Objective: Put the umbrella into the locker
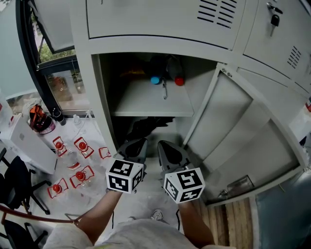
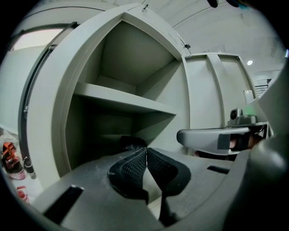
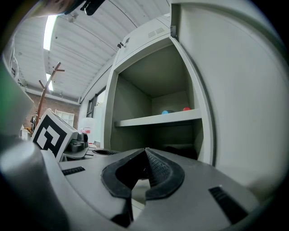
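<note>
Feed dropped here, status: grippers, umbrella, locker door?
Left gripper shut, empty. Right gripper shut, empty. Umbrella, seemingly the dark bundle, under the shelf. Locker door open, nothing blocking.

Red-capped bottles (image 1: pixel 82 145) sit on the floor (image 1: pixel 68 206) beside a white box (image 1: pixel 26 143) and black chair (image 1: pixel 17 180).

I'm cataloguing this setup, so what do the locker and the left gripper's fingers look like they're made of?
The locker looks like sheet steel with matte light-grey paint: thin folded edges, and louvred vents above. The fingers look matte black and rubbery, with a fine dotted grip texture; rubber or soft plastic, I can't tell.
</note>
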Motion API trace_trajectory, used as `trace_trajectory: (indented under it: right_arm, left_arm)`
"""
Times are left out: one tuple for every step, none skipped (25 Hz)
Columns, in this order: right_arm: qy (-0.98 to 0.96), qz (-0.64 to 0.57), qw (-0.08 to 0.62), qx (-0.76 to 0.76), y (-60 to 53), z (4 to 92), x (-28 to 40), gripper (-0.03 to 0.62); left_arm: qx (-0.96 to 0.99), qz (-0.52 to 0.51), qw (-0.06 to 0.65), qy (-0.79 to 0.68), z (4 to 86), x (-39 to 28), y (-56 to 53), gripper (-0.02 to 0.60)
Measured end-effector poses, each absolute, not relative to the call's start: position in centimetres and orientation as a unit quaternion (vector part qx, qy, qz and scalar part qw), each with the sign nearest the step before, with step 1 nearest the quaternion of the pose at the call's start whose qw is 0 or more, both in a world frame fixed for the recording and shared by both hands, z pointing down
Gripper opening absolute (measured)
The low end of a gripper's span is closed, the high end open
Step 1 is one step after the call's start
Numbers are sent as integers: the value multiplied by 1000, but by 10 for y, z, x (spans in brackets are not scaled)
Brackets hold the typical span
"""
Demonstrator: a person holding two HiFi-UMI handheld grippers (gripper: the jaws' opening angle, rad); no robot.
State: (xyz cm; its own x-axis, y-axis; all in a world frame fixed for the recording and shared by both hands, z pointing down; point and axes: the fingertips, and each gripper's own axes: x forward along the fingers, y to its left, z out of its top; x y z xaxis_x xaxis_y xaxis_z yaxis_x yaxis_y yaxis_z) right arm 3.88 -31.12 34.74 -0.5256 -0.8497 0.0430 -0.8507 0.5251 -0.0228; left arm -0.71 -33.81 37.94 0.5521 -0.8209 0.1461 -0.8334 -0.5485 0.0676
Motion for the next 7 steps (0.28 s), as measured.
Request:
trace_trajectory:
  right_arm:
    - [-873, 21, 14, 487, -311, 348, 39, 3]
    - [-873, 21, 14, 487, -311, 348, 39, 3]
    - [-873, 21, 14, 487, -311, 348, 39, 3]
    - [-873, 21, 15, 487, -311, 348, 39, 3]
    - [-873, 21, 15, 487, -311, 348, 39, 3]
    - [-873, 21, 15, 488, -311, 348, 39, 3]
    - [-873, 21, 15, 488, -311, 348, 39, 3]
  left_arm:
    - [879, 48, 65, -470, 380, -7, -338, 11]
    - [879, 48, 66, -470, 380, -7, -338, 11]
    - [879, 48, 66, -470, 380, -7, -338, 9]
    - [879, 49, 66, -469, 380, -6, -338, 9]
    - [879, 49, 67, -469, 380, -6, -338, 9]
    - [880, 49, 67, -468, 380, -6, -337, 11]
    - [880, 49, 67, -468, 380, -6, -337, 9]
